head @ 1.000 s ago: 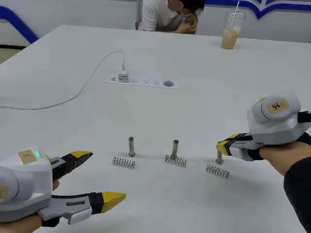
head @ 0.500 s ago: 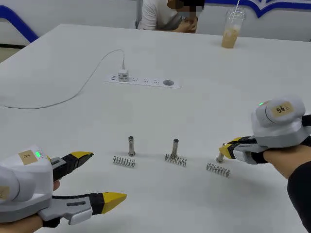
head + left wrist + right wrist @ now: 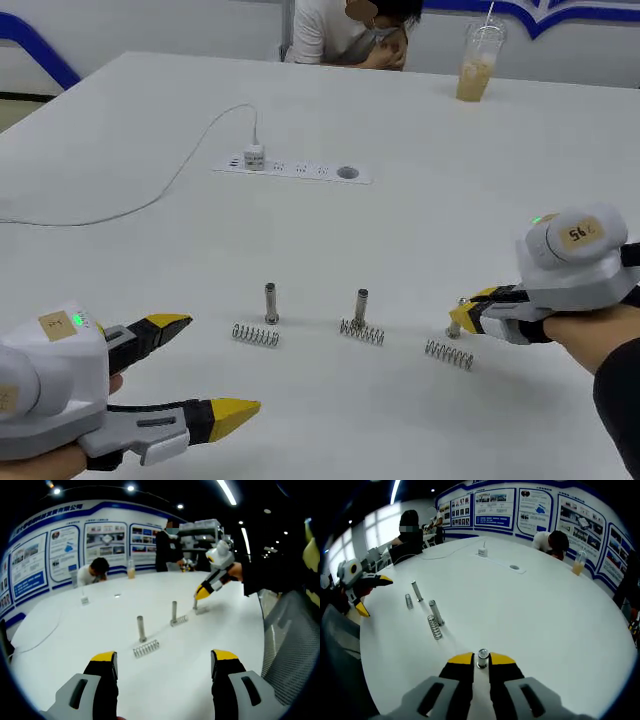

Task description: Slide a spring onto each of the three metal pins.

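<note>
I'm pinching the pin [image 3: 482, 654] near its top with my right claw [image 3: 482, 660]. My left claw [image 3: 164, 656] is hanging wide open, empty. The pin's looking stiff and slick, the spring [image 3: 448, 353] light and bouncy, so take it mid-coil.

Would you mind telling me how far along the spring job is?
Nothing is done yet: the left spring, middle spring and right spring lie on the table, and the left pin and middle pin stand bare. In hand: the right gripper is closed around the right pin, while the left gripper hangs open, holding nothing. All three springs are yet to be slid on.
</note>
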Available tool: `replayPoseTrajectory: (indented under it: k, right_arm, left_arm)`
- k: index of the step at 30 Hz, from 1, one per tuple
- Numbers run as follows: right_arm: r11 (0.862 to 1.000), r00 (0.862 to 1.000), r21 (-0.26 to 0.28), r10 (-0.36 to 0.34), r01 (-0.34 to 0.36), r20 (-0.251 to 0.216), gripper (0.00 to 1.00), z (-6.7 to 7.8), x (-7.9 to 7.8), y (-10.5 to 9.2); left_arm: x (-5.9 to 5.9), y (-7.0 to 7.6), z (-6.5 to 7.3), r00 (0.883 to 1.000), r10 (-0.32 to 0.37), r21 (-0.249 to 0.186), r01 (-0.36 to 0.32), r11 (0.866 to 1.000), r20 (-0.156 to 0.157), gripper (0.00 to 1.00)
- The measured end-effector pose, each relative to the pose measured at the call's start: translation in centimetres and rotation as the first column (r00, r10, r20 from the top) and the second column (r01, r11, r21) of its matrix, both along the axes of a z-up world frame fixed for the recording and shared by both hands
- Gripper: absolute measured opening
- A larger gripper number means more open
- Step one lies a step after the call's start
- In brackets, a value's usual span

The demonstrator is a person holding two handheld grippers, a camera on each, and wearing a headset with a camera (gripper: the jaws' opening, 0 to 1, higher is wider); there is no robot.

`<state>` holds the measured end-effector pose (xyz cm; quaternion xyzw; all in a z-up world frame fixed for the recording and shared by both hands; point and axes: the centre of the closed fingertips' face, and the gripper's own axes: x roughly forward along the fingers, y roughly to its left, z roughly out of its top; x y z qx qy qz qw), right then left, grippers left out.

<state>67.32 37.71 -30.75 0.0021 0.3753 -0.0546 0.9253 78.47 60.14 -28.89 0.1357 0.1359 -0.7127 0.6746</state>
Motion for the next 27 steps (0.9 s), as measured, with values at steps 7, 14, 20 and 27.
replayPoseTrajectory:
  k: [7, 14, 20, 27]
  right_arm:
    - [1.000, 1.000, 0.002, 0.010, -0.010, -0.005, 0.14, -0.2, -0.3, 0.2]
    - [1.000, 1.000, 0.006, 0.015, -0.015, -0.013, 0.15, -0.6, -0.8, 0.2]
    - [1.000, 0.999, 0.014, 0.028, -0.028, -0.020, 0.15, -0.9, -1.2, 0.4]
    - [0.998, 0.998, 0.027, 0.064, -0.063, -0.030, 0.16, -1.4, -1.5, 0.9]
  left_arm:
    - [-0.2, -0.1, 0.0, 1.000, -0.006, 0.002, 0.006, 1.000, 0.002, 0.78]
    - [-0.2, -0.1, 0.0, 1.000, -0.009, 0.003, 0.009, 1.000, 0.002, 0.78]
    - [-0.3, -0.1, 0.0, 1.000, -0.009, 0.004, 0.009, 1.000, 0.000, 0.78]
    - [-0.3, -0.1, -0.1, 1.000, -0.010, 0.005, 0.010, 1.000, -0.001, 0.77]
